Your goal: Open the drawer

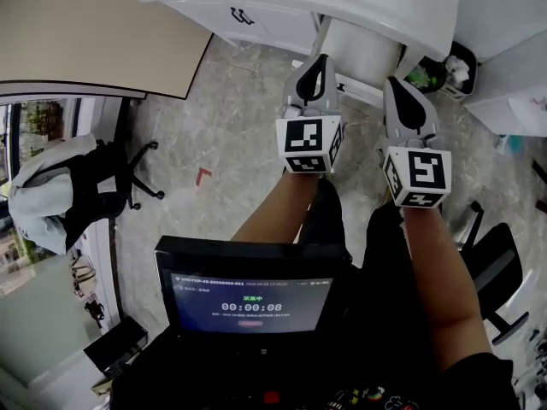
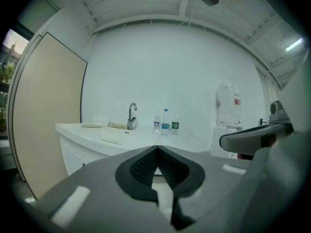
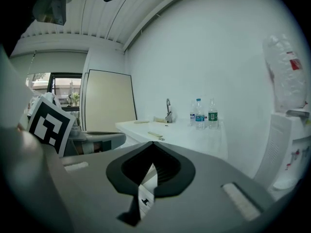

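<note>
Approach stage, from the head camera and both gripper cameras. Nearest the body: dark screen (image 1: 249, 301) with a running timer, and 2 bare forearms (image 1: 278, 207) reaching out above it. Next out: left gripper (image 1: 318, 65) and right gripper (image 1: 400, 88), side by side over a grey speckled floor (image 1: 222, 118), each with a marker cube (image 1: 309, 143) turned toward the head camera. Left gripper view: jaws pressed tip to tip, nothing between them. Right gripper view: likewise clenched and empty, with the other tool's cube at the left edge.

Beyond, well apart from both tools: white cabinet (image 1: 295, 34) under a counter (image 2: 104, 135), with the drawer (image 1: 256, 20) in its front, marked by a small dark handle (image 1: 241, 14). Drawer apparently flush with the front, hence judged closed. Farthest, on the counter against the wall: tap (image 2: 131, 114) and 3 water bottles (image 2: 165, 121), with a water dispenser (image 2: 228, 111) to the right.

Step in hand, as judged: approach to the cabinet, with no contact with the drawer yet and so almost all of the task left.

Next move, as judged: calls for bringing 1 gripper up to the handle, parting its jaws, closing them around the handle, then pulling straight back along the drawer's travel. Left gripper probably the better placed, being on the handle's side.
</note>
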Tool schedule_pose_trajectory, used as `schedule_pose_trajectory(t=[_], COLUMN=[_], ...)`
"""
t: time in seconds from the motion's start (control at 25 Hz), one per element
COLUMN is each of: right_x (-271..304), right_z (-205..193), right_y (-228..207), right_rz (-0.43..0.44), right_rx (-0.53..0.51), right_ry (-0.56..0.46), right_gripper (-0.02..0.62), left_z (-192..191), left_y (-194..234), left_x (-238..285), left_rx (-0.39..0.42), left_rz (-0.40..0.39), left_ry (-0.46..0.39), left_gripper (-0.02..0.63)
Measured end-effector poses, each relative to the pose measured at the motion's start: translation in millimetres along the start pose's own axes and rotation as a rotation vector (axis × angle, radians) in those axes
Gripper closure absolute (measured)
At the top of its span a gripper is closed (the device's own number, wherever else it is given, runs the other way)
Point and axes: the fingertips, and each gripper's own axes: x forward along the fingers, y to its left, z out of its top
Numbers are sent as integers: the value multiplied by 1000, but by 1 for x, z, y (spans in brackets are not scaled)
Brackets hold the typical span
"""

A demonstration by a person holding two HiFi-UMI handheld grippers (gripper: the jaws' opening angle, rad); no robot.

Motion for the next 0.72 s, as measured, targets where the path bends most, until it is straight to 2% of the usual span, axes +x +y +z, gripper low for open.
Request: schedule_pose_trajectory(t=[0.24, 0.72], right_x=[-15, -11], right_z=[23, 42], right_y=[0, -3], right_rz=[4, 9], right_rx=[-8, -45], right_ry=[-18, -30], right_gripper=[574, 574], left_z=[33, 67], left_y=[-11, -20], left_x=[-17, -28], left_rx=[7, 9], left_rz=[8, 14], left_ry=[-22, -40], left_gripper=[600, 600])
